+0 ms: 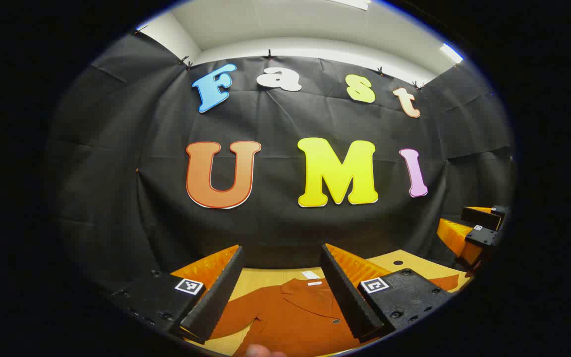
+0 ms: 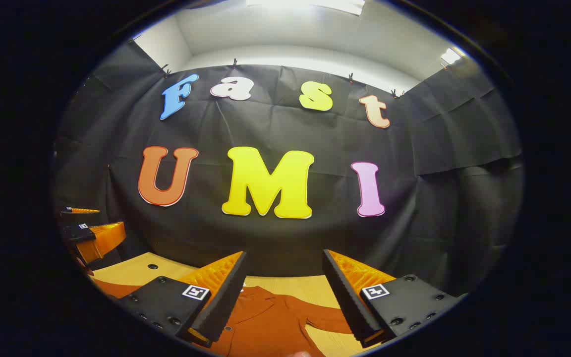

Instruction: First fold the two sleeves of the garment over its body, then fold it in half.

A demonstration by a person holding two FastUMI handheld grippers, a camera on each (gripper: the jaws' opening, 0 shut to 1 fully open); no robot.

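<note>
A rust-orange collared shirt lies flat on a pale wooden surface, collar toward the far black cloth wall. In the left gripper view, the left gripper hangs above the shirt, fingers spread apart, holding nothing. In the right gripper view, the right gripper hangs over the shirt's sleeve side, fingers likewise spread and empty. Each gripper appears at the other view's edge.

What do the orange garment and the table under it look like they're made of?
Garment: apparently a matte woven fabric, judging by its soft folds, flat collar and button, though the weave is too small to tell. Table: pale wood or wood-look laminate with faint straight grain.
</note>
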